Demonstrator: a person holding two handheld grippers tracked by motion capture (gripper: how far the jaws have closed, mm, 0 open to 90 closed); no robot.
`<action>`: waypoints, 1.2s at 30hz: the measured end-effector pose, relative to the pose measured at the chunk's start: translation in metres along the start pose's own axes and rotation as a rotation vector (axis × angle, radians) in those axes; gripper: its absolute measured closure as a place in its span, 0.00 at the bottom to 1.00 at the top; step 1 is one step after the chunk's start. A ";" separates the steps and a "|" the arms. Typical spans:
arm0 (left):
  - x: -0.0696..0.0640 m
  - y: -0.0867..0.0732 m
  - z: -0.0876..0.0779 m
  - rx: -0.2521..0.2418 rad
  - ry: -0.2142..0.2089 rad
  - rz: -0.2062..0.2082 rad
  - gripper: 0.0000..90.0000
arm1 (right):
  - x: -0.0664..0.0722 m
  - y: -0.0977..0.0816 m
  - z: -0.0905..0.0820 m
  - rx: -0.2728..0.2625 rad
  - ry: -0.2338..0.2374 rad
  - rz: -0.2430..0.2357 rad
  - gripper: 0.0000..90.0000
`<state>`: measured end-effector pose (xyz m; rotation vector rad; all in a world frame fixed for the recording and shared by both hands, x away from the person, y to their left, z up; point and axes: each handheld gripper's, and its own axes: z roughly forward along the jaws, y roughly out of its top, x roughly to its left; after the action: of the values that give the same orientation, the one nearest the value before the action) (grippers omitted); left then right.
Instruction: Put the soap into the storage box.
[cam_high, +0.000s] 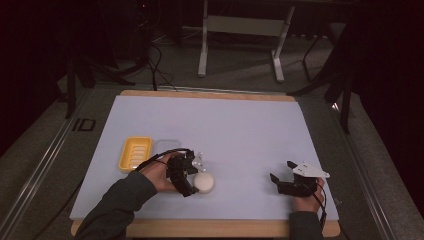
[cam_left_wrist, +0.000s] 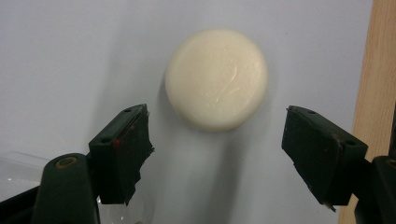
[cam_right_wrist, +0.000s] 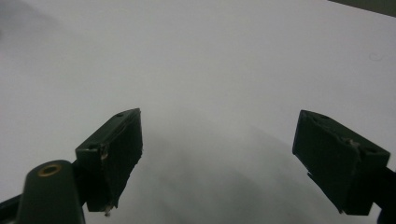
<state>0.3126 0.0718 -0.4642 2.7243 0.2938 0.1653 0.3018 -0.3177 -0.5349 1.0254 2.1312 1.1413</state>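
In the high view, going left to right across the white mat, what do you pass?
Yellow soap dish → clear lid beside it → left hand-held gripper → round white soap → right hand-held gripper, jaws open on nothing.
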 end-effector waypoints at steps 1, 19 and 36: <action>0.000 0.000 0.000 0.000 0.000 0.000 0.27 | 0.000 0.000 0.000 0.000 0.000 0.000 0.17; 0.004 0.015 0.016 0.034 -0.041 0.016 0.20 | 0.001 0.000 0.000 0.001 -0.003 -0.003 0.17; 0.007 0.024 0.034 0.091 -0.069 0.047 0.19 | 0.001 0.000 0.000 0.003 -0.004 -0.001 0.17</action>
<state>0.3288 0.0393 -0.4858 2.8213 0.2225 0.0726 0.3015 -0.3171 -0.5349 1.0264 2.1312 1.1347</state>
